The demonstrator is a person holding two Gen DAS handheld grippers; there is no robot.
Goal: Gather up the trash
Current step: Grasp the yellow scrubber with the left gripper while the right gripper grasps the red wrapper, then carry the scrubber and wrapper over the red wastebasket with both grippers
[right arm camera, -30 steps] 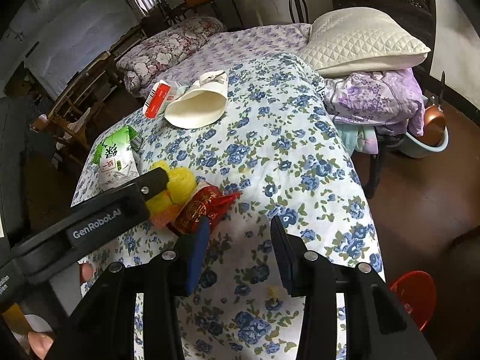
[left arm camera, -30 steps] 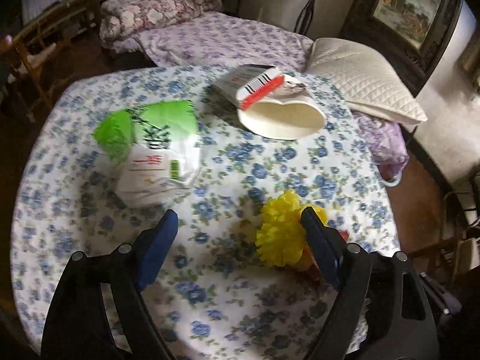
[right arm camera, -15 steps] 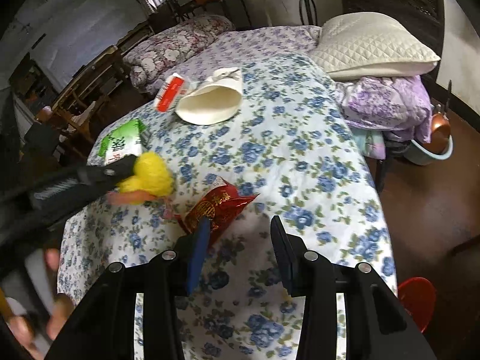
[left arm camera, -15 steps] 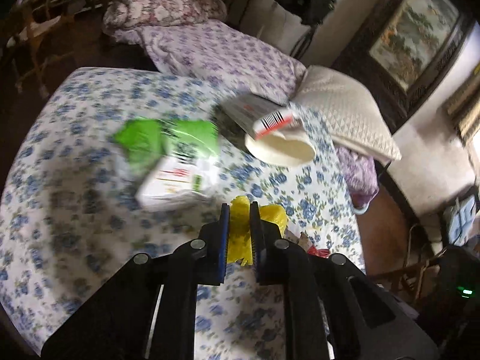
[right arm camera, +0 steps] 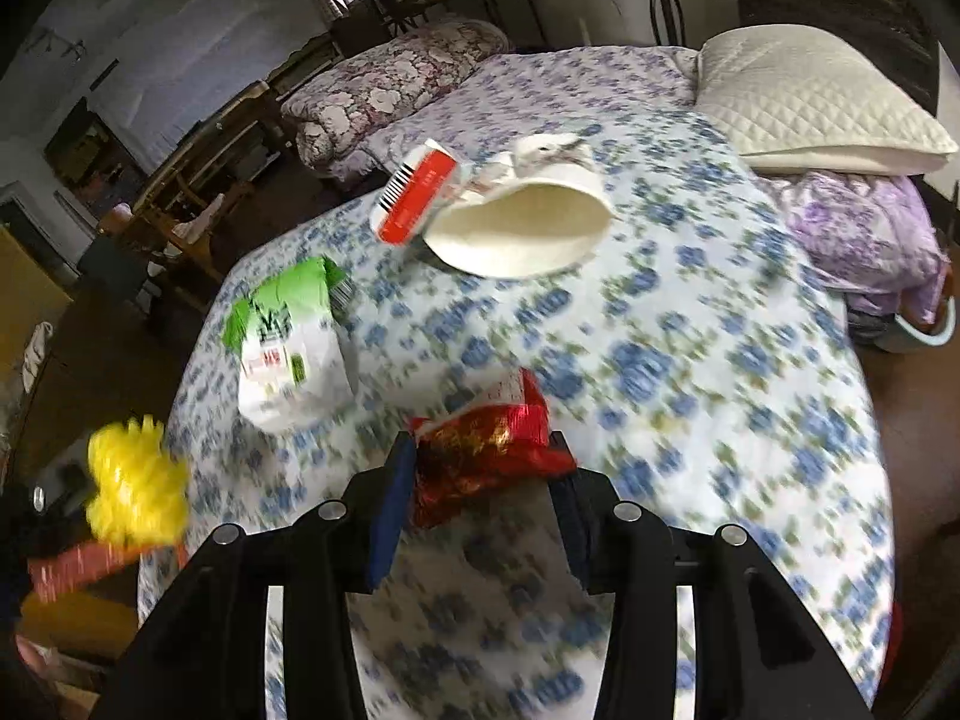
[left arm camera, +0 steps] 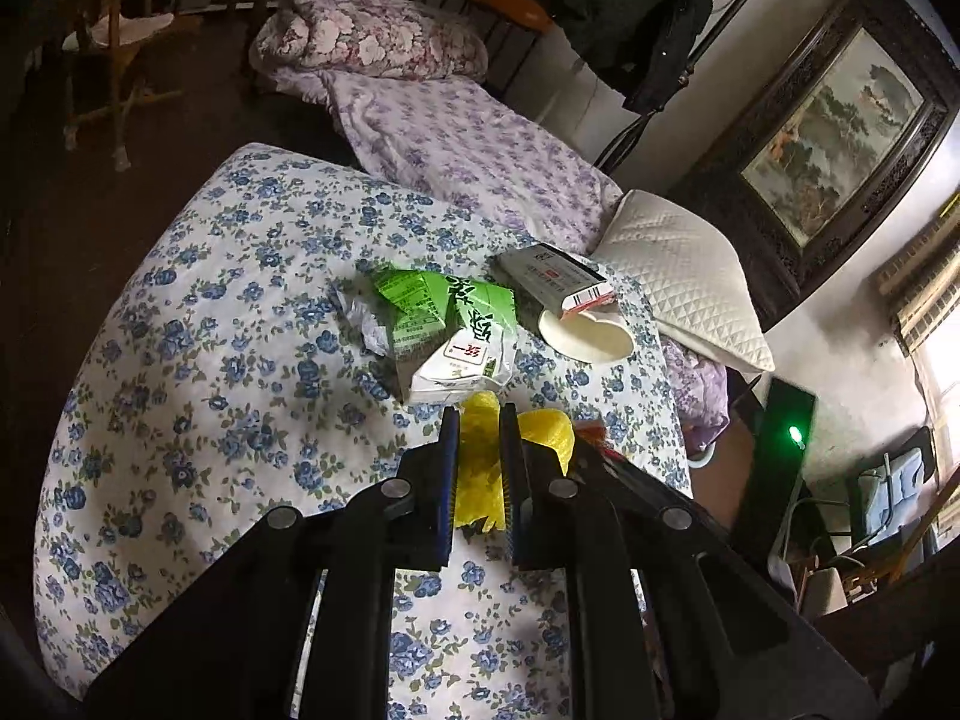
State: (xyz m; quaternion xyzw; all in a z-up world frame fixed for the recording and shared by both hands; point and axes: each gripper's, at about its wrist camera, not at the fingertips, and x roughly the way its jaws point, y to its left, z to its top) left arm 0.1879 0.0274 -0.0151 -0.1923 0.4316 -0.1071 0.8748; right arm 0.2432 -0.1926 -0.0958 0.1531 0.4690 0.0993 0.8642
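Note:
My left gripper (left arm camera: 477, 420) is shut on a crumpled yellow wrapper (left arm camera: 480, 456), held above the table with the blue-flowered cloth (left arm camera: 210, 330). In the right wrist view the same yellow wrapper (right arm camera: 135, 480) hangs blurred past the table's left edge. My right gripper (right arm camera: 483, 456) stands open with a shiny red wrapper (right arm camera: 480, 450) lying on the cloth between its fingers. Farther back lie a green and white bag (right arm camera: 288, 348), a red and white box (right arm camera: 414, 198) and a squashed white paper bowl (right arm camera: 516, 228).
A white quilted pillow (right arm camera: 816, 102) and purple bedding (left arm camera: 468, 144) lie just behind the table. A wooden chair (left arm camera: 120, 42) stands at the far left. A basin (right arm camera: 924, 324) sits on the floor to the right. A black device with a green light (left arm camera: 780, 468) stands to the right.
My left gripper closed on the yellow wrapper and lifted it away to the left. My right gripper moved forward until the red wrapper lay between its fingers.

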